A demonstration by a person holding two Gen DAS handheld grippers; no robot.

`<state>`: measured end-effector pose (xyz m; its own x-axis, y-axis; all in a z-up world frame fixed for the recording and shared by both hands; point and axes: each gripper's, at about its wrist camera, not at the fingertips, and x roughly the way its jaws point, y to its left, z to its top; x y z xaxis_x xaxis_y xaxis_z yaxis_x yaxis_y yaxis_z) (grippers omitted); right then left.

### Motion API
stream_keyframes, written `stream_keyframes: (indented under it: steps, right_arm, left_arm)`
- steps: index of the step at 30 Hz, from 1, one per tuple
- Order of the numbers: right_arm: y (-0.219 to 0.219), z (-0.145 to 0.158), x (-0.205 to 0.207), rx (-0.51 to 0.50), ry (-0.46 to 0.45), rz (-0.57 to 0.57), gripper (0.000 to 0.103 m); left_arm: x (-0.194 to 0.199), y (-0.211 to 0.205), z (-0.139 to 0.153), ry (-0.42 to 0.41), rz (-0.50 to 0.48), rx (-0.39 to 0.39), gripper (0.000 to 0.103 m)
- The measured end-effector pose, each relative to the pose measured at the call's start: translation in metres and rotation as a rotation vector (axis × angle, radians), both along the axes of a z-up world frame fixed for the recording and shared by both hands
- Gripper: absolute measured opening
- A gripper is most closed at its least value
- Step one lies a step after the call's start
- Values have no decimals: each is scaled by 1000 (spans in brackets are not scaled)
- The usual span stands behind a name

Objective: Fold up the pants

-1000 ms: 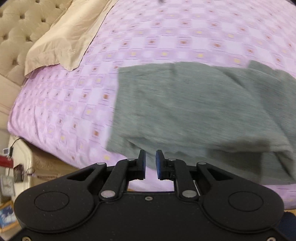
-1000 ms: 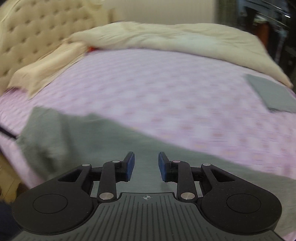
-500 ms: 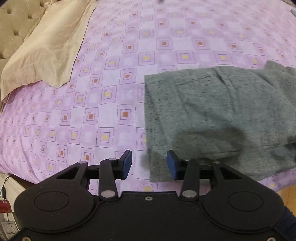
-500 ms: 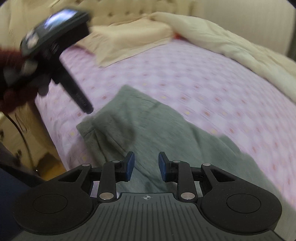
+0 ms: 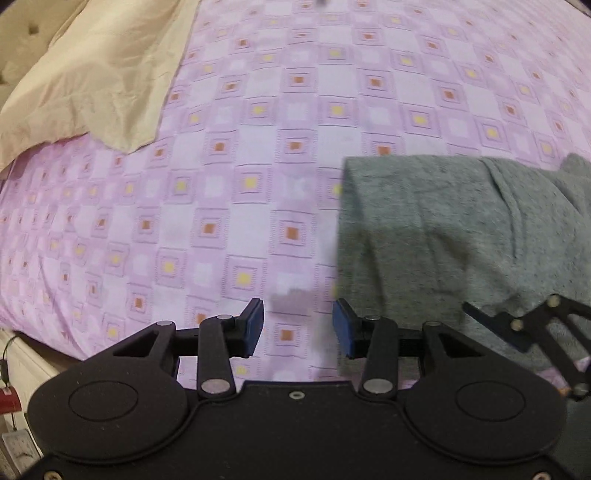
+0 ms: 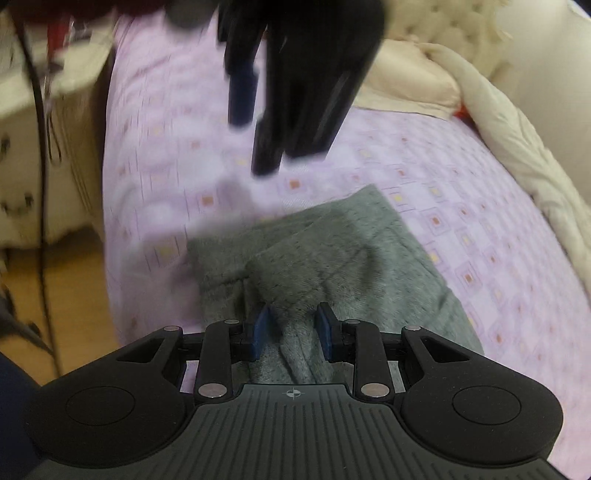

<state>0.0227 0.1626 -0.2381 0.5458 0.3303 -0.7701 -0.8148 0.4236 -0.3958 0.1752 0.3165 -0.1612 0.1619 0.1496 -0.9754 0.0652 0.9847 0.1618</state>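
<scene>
The grey pants [image 5: 454, 236] lie folded on the purple checked bedsheet [image 5: 258, 147], at the right of the left wrist view. My left gripper [image 5: 298, 328] is open and empty, above the sheet just left of the pants' left edge. My right gripper [image 6: 291, 328] is open, low over a ridge of the pants [image 6: 332, 266], with cloth showing between the jaws. The right gripper also shows at the right edge of the left wrist view [image 5: 532, 328]. The left gripper shows blurred at the top of the right wrist view [image 6: 295, 81].
A beige pillow [image 5: 92, 74] lies at the upper left. A cream duvet [image 6: 524, 140] is bunched along the far side, by the tufted headboard [image 6: 443, 22]. The bed's near edge drops to a wooden floor [image 6: 66, 291] beside a white cabinet [image 6: 33, 158] with hanging cables.
My left gripper opened wider and slid left, off the pants' edge. My right gripper swung round and came down over the pants near that edge. The pants lie flat after being let go.
</scene>
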Motion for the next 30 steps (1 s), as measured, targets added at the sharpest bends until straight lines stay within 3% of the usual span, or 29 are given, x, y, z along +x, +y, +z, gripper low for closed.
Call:
stream_keyframes:
  steps: [4,7,10,14,20,23,27,30]
  right_arm:
    - [2,-2,-6,-24,-55,34,27]
    - [-4,14,2,67,37,-44,14]
    - [-12,41,8,205,134,-130,12]
    - [-10,70,7,365,253,-155,12]
    - [3,34,14,305,352,-205,12]
    - [4,26,14,272,393,-189,18]
    - [-8,50,5,297,355,-130,20]
    - [-37,71,-1,330,335,-162,21]
  left_arm:
    - [-4,19,0,11,46,-6,51]
    - [-6,27,-1,22,62,-9,51]
    - [-6,29,0,19,52,-2,51]
    - [-6,29,9,-18,23,9,51]
    - [-2,26,21,-67,-5,31,51]
    - [-2,21,21,-75,-19,34,51]
    - [-1,7,22,-81,-50,17,51]
    - [3,-8,21,-89,-80,-10,51]
